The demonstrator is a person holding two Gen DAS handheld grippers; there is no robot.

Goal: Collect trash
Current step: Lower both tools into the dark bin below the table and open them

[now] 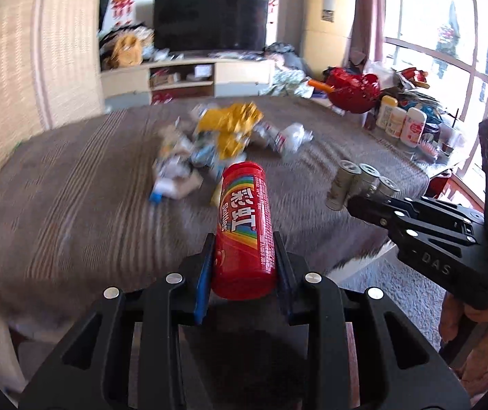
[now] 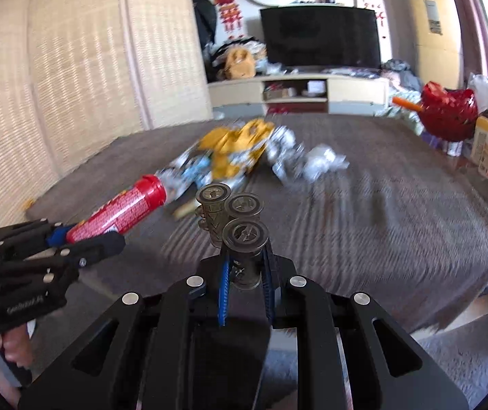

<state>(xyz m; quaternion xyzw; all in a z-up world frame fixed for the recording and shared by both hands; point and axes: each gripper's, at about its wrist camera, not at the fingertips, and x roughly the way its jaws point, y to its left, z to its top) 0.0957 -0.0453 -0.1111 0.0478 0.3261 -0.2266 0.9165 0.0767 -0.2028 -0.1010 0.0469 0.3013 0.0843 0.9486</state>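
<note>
While left hand-held gripper (image 1: 244, 259) pinches red candy tube (image 1: 245, 225), right hand-held gripper (image 2: 245, 273) clamps three joined bottles (image 2: 240, 225).

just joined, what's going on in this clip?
A person is collecting trash with two handheld grippers. The left gripper is shut on a red Skittles tube. The right gripper is shut on one of three joined small bronze bottles. Both are held above a table with a brown cloth, where a pile of crumpled wrappers still lies further back.
</note>
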